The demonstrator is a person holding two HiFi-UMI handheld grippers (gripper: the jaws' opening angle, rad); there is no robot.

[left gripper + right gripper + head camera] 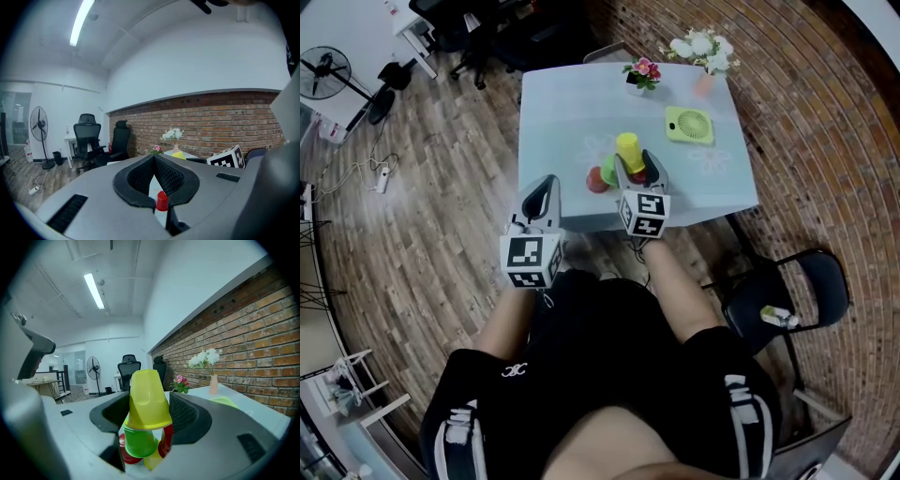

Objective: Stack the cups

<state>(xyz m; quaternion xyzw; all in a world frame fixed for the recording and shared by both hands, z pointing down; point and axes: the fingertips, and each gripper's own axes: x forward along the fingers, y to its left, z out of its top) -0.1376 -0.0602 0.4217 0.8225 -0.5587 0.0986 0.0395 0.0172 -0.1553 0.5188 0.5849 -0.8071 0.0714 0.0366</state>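
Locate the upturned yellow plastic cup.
Held between the right gripper's jaws in its view, the upturned yellow plastic cup sits above a green plastic cup, near the pale table's front edge.

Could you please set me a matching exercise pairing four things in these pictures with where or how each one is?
1 upside-down yellow plastic cup
2 lime-green desk fan
3 white flowers in a pink vase
4 left gripper

A far right corner of the pale blue table
B jaws together, nothing held
C between the right gripper's jaws
D mid-right on that table

Pairs: 1-C, 2-D, 3-A, 4-B
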